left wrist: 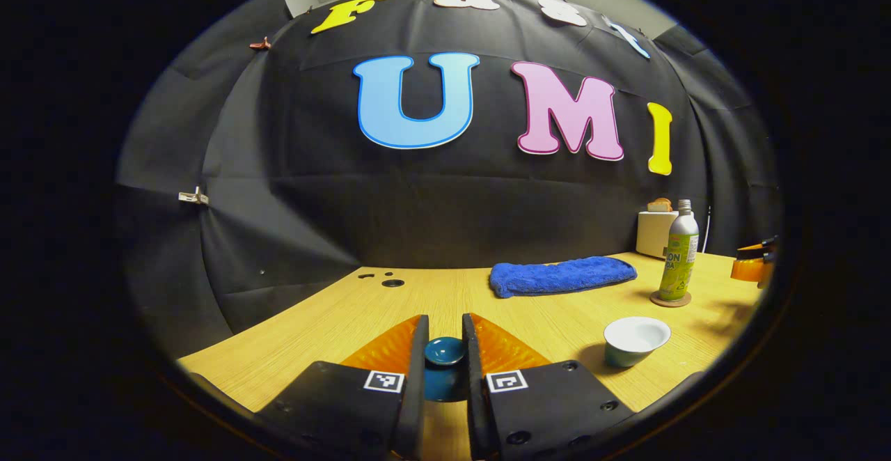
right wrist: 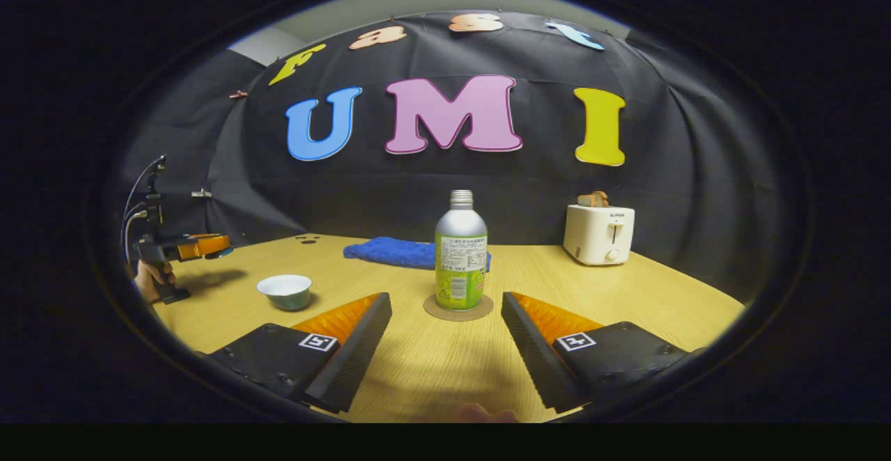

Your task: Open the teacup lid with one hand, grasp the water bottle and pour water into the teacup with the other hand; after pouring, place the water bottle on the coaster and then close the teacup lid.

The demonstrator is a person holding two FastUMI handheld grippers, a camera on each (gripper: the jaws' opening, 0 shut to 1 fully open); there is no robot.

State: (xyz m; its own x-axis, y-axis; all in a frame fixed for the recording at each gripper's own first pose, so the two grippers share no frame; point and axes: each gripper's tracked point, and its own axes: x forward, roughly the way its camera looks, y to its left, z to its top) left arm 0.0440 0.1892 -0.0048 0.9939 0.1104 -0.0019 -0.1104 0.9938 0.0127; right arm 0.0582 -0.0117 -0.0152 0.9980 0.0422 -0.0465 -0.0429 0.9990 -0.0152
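In the left gripper view my left gripper (left wrist: pixel 444 329) is shut on the dark blue teacup lid (left wrist: pixel 445 351), which sits edge-up between the fingers above the table. The teacup (left wrist: pixel 636 339) stands uncovered to its right, white inside. The silver and green water bottle (left wrist: pixel 679 255) stands upright on the round coaster (left wrist: pixel 670 299) farther right. In the right gripper view my right gripper (right wrist: pixel 445 302) is open, its fingers apart just short of the bottle (right wrist: pixel 461 252) and coaster (right wrist: pixel 435 310). The teacup (right wrist: pixel 284 290) is at left, with the left gripper (right wrist: pixel 209 245) beyond it.
A blue towel (left wrist: pixel 562 274) lies folded at the back of the wooden table (left wrist: pixel 327 322). A white toaster (right wrist: pixel 598 233) stands at the back right. A hand (right wrist: pixel 150 276) holds the left gripper at the table's left edge.
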